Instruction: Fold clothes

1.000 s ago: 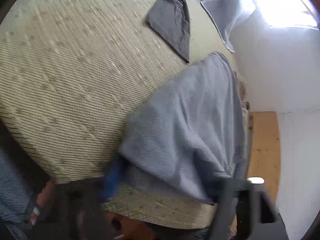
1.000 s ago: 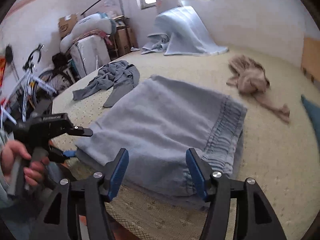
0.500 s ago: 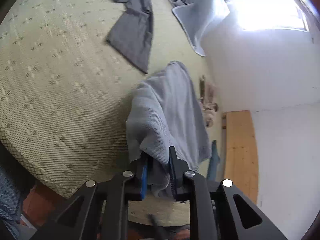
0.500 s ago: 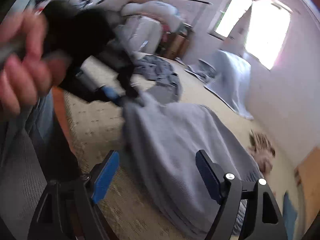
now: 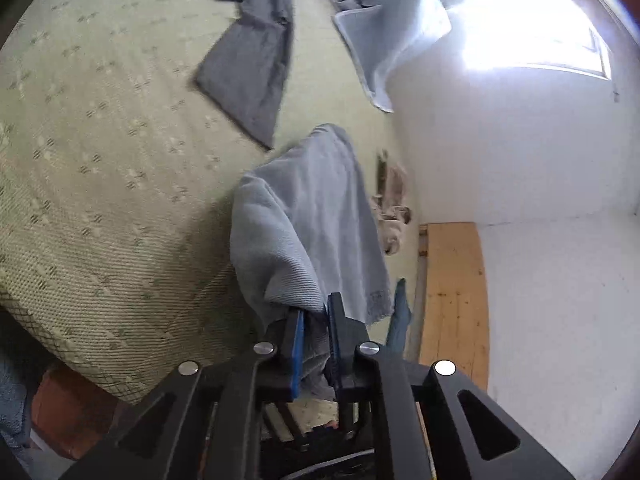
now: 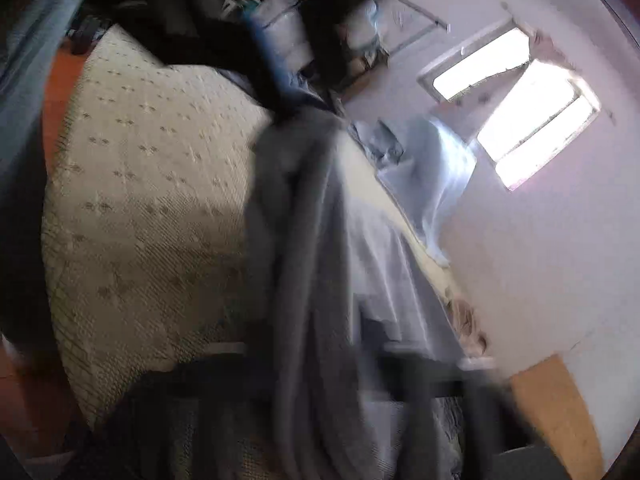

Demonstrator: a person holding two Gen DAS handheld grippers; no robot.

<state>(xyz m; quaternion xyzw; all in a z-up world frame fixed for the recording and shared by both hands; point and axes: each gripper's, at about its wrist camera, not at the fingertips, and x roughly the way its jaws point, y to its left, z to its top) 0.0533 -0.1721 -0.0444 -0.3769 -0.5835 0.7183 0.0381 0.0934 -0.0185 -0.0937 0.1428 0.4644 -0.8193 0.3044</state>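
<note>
Ribbed matt cloth garment (image 5: pixel 304 220); woven mattress (image 5: pixel 100 200)

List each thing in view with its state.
Left gripper: shut on the blue garment.
Blue garment: corner lifted, rest on the mattress.
Right gripper: blurred, jaws closing, grip unclear.
Grey garment: unfolded.
Blanket: crumpled against the wall.
Beige garment: crumpled.

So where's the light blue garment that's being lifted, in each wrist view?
Left wrist: the light blue garment is at centre, rising from the left gripper, whose jaws pinch its near edge.
Right wrist: the same garment runs blurred down the middle, from upper centre to the bottom edge.
Shared landmark: the bright window, upper right in both.
</note>
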